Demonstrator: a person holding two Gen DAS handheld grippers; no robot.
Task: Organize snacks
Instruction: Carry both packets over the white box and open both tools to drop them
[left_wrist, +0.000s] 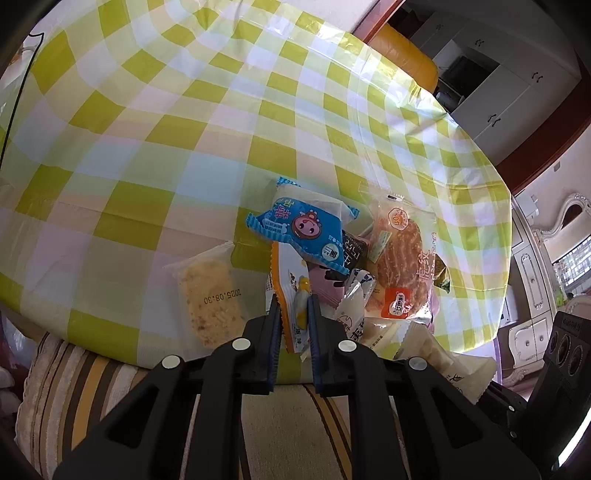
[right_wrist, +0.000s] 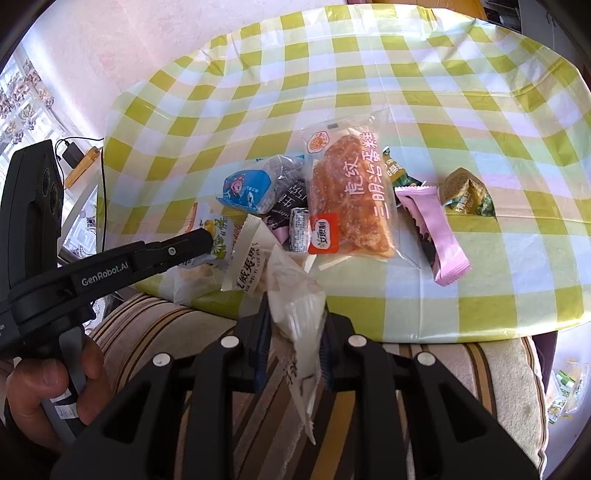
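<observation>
Left wrist view: clear rice-cracker pack (left_wrist: 210, 301) lower left of centre, not seen in the other view; left gripper (left_wrist: 292, 301) narrow, pinching orange-edged white packet (left_wrist: 291, 291) at bottom centre, snack pile right of it on checked tablecloth (left_wrist: 166, 122). Right wrist view only: pink wrapper (right_wrist: 436, 229) and green candy (right_wrist: 467, 192) at right; right gripper (right_wrist: 295, 314) clamps white packet (right_wrist: 299, 306), bottom centre.

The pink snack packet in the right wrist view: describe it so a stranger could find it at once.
Start at the checked tablecloth, then the big orange cake packet. Just right of it lies the pink snack packet, long and narrow, the only plain pink wrapper, beside a green-gold sweet.
</observation>
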